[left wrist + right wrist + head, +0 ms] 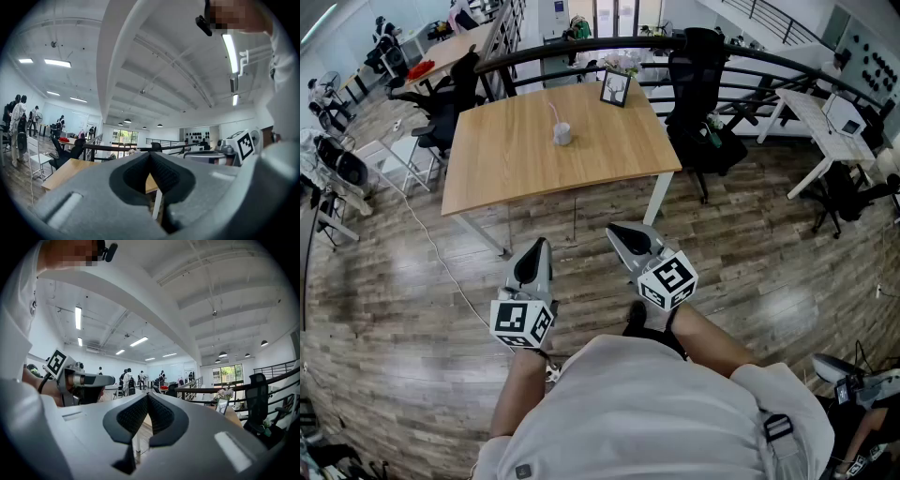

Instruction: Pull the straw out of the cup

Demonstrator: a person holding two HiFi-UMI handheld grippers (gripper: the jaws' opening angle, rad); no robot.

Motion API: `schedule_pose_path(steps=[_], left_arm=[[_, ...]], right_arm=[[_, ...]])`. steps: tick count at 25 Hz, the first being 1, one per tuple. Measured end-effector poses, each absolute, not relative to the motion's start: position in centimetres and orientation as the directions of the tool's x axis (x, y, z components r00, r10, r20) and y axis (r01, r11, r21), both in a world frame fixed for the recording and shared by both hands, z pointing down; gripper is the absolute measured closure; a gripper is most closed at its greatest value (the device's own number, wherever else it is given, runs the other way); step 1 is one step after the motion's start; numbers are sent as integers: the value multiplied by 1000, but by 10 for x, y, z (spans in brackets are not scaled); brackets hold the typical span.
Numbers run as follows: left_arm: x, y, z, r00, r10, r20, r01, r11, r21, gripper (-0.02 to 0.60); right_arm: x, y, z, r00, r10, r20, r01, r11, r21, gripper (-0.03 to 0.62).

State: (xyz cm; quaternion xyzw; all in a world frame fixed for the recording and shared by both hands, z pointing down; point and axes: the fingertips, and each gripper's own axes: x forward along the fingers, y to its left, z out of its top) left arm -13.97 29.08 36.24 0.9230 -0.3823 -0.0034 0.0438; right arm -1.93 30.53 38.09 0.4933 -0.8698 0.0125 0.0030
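Note:
A small grey cup [562, 134] with a pink straw [553, 112] standing in it sits near the middle of the wooden table [506, 159], far ahead of me in the head view. Both grippers are held close to my body, well short of the table and over the floor. The left gripper [537, 247] points forward with its jaws together and nothing between them; its own view shows the tips [150, 154] meeting. My right gripper [619, 231] is shut and empty too, its tips [147, 395] touching. Cup and straw do not show clearly in either gripper view.
A framed picture [616, 89] stands at the table's far edge. Black office chairs [698, 89] and a curved railing [609, 45] lie behind the table, a white desk [825, 127] to the right. A cable [431, 248] runs across the wooden floor at left. People stand far off at left.

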Motion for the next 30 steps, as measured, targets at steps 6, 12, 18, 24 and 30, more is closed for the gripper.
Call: schedule_pose_path(steps=[6,12,18,24,30], left_arm=[[-116,269,373,717,-696,38,-696,-713,89,578],[-75,243,387,739,-670,71,-673,-731,114,578],[-16,201,396,753,-651,95,-658,-744,117,578],[36,167,393,737,-669,97,-675,-728,116,578],[56,140,397,715,-688,119,-699,-708,101,578]], right_arm=[[0,285,389,-510,-860,18,-860,509,-24,585],[36,260,404,-494,-867,57,-869,493,-41,585],[93,222,414,-497,-866,65,-867,493,-70,585],[141,188,416,-524,-849,70,-851,518,-89,585],[159,156,424,-560,-825,69,-826,550,-125,585]])
